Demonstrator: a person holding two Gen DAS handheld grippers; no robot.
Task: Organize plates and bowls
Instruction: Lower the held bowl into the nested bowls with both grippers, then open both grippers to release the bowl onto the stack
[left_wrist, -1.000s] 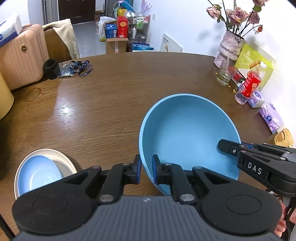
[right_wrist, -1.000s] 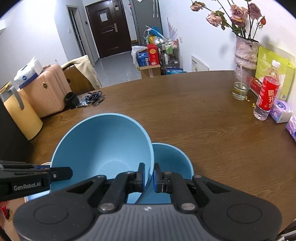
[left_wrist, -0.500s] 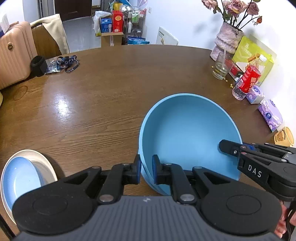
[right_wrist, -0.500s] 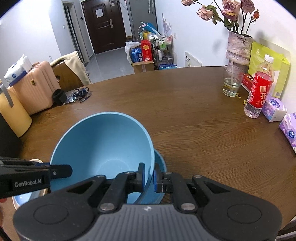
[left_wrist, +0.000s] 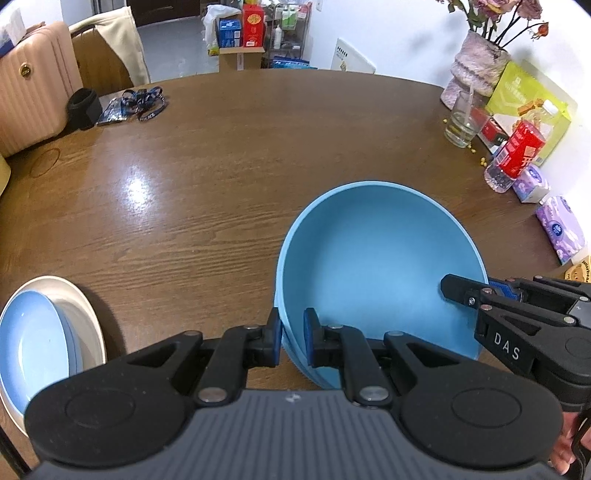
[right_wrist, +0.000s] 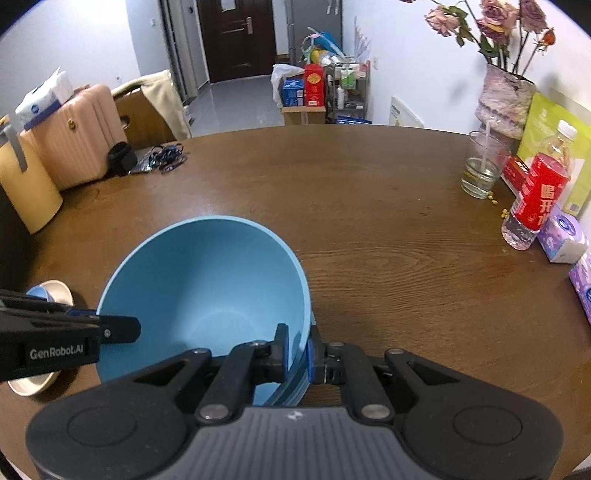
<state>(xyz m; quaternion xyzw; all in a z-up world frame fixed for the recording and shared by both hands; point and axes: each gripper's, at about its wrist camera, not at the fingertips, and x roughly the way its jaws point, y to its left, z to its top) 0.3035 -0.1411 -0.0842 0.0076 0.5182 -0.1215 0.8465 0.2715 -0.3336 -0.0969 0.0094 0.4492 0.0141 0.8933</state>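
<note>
A large blue bowl (left_wrist: 376, 266) is held by both grippers; it also shows in the right wrist view (right_wrist: 207, 288). My left gripper (left_wrist: 292, 332) is shut on its left rim. My right gripper (right_wrist: 297, 350) is shut on its right rim and shows at the right of the left wrist view (left_wrist: 476, 295). A second blue bowl's rim (right_wrist: 301, 380) shows just under the held one, nested inside it. A light blue plate (left_wrist: 33, 347) lies in a cream plate (left_wrist: 83, 310) at the table's near left.
The brown wooden table (left_wrist: 221, 166) carries a glass (right_wrist: 482, 173), a red-labelled bottle (right_wrist: 535, 195), tissue packs (right_wrist: 563, 240) and a flower vase (right_wrist: 504, 96) along the right edge. Lanyards (left_wrist: 140, 103) lie at the far left. A pink suitcase (right_wrist: 77, 133) stands beyond.
The held blue bowl has come down over the second blue bowl, which now shows only as a rim beneath it. Both grippers stayed shut on the rim.
</note>
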